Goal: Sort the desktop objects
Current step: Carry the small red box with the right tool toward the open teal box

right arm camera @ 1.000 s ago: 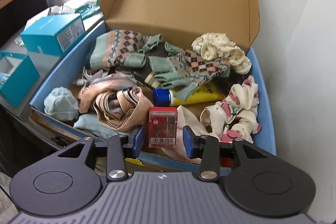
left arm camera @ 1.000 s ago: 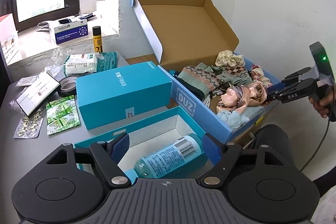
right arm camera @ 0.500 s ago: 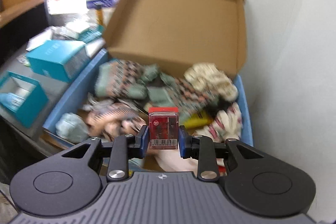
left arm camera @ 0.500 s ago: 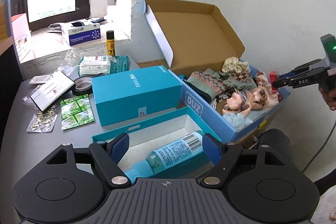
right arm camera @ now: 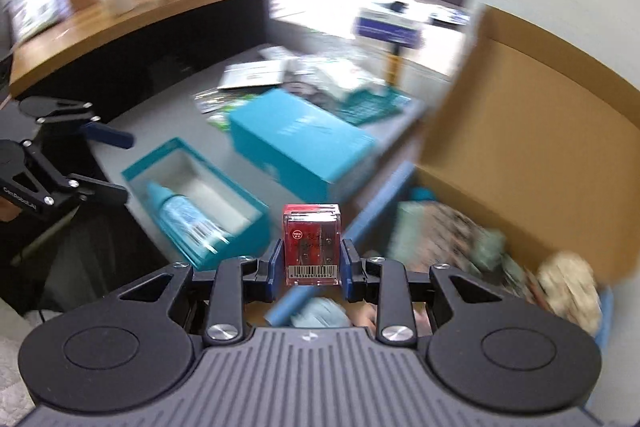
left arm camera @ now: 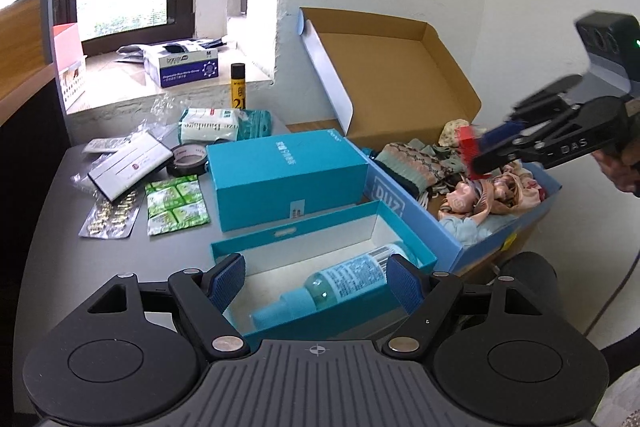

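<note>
Right gripper (right arm camera: 311, 263) is clamped on a small red case (right arm camera: 312, 245) with a barcode on its lower edge, pads pressed against both sides, held up in the air over the near left corner of the big carton (right arm camera: 532, 115). From the left wrist view you can see that same gripper (left arm camera: 486, 151) hanging above the pile of socks (left arm camera: 416, 163) in the carton, well off the clothes. Left gripper (left arm camera: 316, 281) has its fingers spread wide with nothing between them, hovering over the near end of the open tray (left arm camera: 280, 239), where a spray bottle (left arm camera: 340, 279) lies on its side. Closed teal box (left arm camera: 286, 175) sits just behind the tray, in the middle of the desk (left arm camera: 52, 259). Toward the desk's left edge there are green sachets (left arm camera: 176, 205), a pill blister (left arm camera: 112, 217) and a tape roll (left arm camera: 188, 159). Right wrist view is pretty smeared, so the carton contents are hard to read there.
</note>
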The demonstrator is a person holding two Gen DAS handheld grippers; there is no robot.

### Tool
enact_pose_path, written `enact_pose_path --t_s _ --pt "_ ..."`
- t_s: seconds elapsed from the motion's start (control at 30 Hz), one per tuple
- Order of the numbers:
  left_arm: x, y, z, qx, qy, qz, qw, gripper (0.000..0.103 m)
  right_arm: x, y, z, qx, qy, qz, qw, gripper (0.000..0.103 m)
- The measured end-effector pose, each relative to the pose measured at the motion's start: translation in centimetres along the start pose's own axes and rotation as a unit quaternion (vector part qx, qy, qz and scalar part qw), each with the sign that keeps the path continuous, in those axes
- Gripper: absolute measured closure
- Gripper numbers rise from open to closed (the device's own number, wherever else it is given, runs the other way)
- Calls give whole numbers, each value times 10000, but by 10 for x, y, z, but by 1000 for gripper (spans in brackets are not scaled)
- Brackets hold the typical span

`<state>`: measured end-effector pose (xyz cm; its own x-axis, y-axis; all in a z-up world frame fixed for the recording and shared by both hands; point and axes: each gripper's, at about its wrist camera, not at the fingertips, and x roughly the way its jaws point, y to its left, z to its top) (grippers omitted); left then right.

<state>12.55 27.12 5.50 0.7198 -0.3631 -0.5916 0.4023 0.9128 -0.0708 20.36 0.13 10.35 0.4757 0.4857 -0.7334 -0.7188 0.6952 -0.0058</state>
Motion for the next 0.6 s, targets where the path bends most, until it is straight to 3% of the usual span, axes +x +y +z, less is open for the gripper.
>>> enact_pose_path --t_s 0.3,0.6 --pt "-8 3 -3 12 -132 34 9999 19 65 63 59 -1110 130 747 9909 69" --pt "-9 15 -6 -48 -23 112 9999 19 111 93 72 -1528 486 1154 9803 69"
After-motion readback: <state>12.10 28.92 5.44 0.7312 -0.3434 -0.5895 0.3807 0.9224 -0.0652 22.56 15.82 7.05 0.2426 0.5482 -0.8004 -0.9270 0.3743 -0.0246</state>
